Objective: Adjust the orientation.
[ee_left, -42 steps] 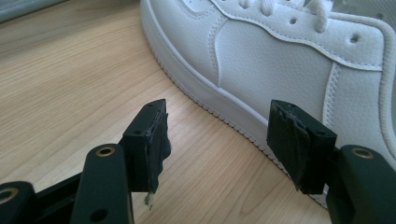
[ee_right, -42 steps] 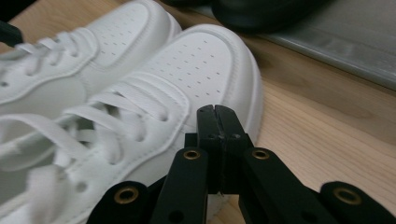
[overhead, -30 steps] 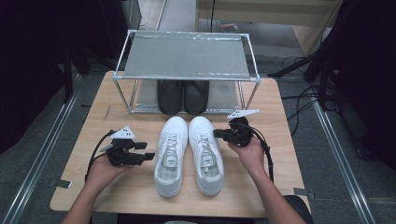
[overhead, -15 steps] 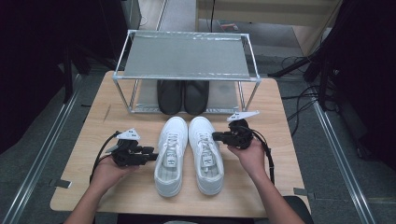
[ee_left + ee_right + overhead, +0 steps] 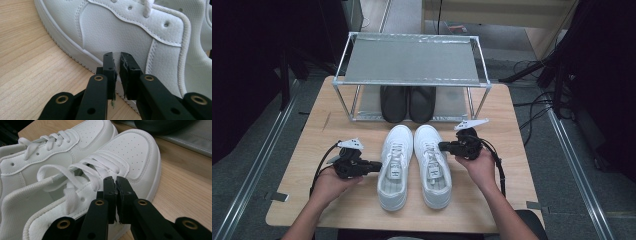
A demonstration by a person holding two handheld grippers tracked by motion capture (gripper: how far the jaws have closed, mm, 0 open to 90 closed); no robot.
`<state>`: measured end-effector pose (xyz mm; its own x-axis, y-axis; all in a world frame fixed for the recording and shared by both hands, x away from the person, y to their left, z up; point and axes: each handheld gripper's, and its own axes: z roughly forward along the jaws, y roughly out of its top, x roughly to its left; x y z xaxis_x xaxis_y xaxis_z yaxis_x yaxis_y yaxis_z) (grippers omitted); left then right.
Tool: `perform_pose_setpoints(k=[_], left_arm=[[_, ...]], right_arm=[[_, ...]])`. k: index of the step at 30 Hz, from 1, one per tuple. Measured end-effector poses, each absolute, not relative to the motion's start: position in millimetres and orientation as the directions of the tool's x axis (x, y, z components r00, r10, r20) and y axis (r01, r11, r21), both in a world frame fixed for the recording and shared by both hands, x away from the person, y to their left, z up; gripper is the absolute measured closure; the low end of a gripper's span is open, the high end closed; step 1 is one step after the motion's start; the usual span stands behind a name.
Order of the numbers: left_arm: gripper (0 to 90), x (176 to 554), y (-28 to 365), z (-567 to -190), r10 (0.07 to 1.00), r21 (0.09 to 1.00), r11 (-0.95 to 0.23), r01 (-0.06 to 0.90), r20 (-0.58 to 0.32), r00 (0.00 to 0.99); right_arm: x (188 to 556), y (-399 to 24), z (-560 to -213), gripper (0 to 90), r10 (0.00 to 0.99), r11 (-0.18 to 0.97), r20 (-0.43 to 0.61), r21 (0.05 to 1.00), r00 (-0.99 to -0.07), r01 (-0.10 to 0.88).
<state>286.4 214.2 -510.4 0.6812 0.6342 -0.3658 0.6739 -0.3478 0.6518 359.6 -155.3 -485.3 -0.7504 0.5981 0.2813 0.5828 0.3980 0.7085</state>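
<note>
Flanking the white sneakers (image 5: 414, 165) lying toes toward the rack (image 5: 412, 60), left gripper (image 5: 374, 165) and right gripper (image 5: 443, 146) are resting closed, empty, jaws just closing on the left.

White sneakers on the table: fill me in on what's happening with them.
A person holds a gripper in each hand beside a pair of white sneakers on a wooden table. The left gripper sits at the left shoe's side, its jaws having just been closing with nothing between them. The right gripper is shut by the right shoe's laces. Black shoes sit on the metal rack behind.
</note>
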Motion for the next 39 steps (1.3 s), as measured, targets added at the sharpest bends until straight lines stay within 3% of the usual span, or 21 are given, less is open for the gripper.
perform_pose_setpoints(k=[17,20,25,39], left_arm=[[87.5,284,211,-509,0.641,0.653,-0.357,0.668,-0.348,0.684],[87.5,283,204,-511,0.604,0.652,-0.370,0.662,-0.372,0.704],[85.3,274,175,-509,0.564,0.663,-0.470,0.582,-0.281,0.776],[86.0,270,155,-510,0.567,0.673,-0.470,0.571,-0.266,0.780]], right_arm=[[360,-155,-486,87.1,0.599,0.399,0.282,0.706,-0.749,0.585],[360,-154,-486,87.1,0.599,0.399,0.283,0.705,-0.749,0.586],[360,-154,-486,87.1,0.606,0.398,0.274,0.709,-0.747,0.583],[367,-152,-487,90.0,0.658,0.371,0.217,0.740,-0.721,0.561]])
